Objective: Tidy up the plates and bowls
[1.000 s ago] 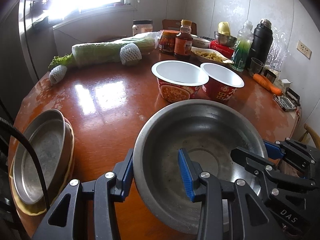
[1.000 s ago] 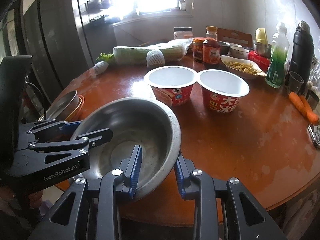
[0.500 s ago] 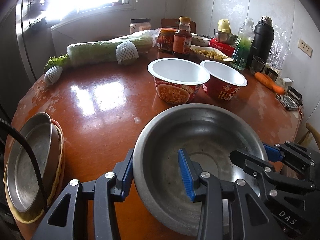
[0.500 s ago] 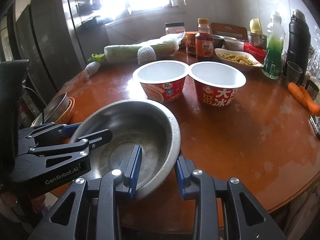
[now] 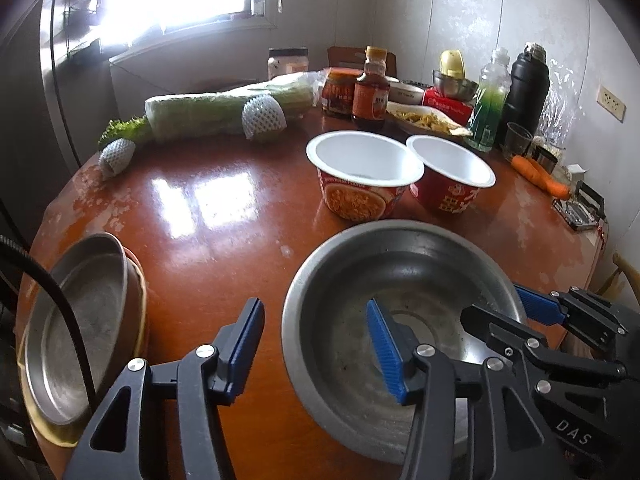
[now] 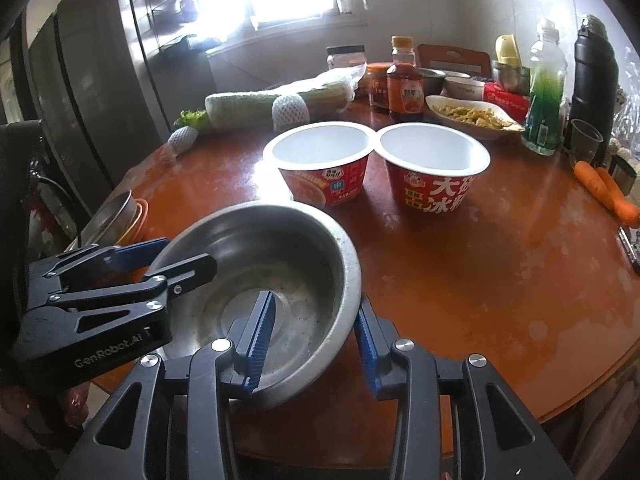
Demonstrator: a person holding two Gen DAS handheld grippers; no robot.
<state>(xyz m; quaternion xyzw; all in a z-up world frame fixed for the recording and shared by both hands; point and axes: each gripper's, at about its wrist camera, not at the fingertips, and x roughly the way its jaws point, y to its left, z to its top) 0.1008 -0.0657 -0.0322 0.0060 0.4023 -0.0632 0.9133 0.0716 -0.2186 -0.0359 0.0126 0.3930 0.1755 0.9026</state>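
At the left edge of the round brown desk sat a stack of plates, a metal one on top of orange and yellow ones, its rim overhanging the desk edge. A black cable crossed in front of it.

Just right of the stack, the left tongs stood spread wide across the near-left rim of the metal bowl. One blue pad was outside the bowl and clear of its wall, with bare desk showing between them; the other pad hung inside, over the bowl's floor. In the right wrist view those same tongs reached in from the left, one finger over the rim and one outside.

The bowl rested near the front edge of the desk. The right tongs straddled its near-right rim, the left pad inside against the wall and the right pad just outside. A small gap seemed to remain at the outer pad, so I could not tell whether the rim was truly pinched.

Behind the bowl stood two empty noodle cups, side by side with their rims touching. Farther back lay a wrapped lettuce, sauce bottles, and a dish of food. At the far right lay carrots beside a black flask.
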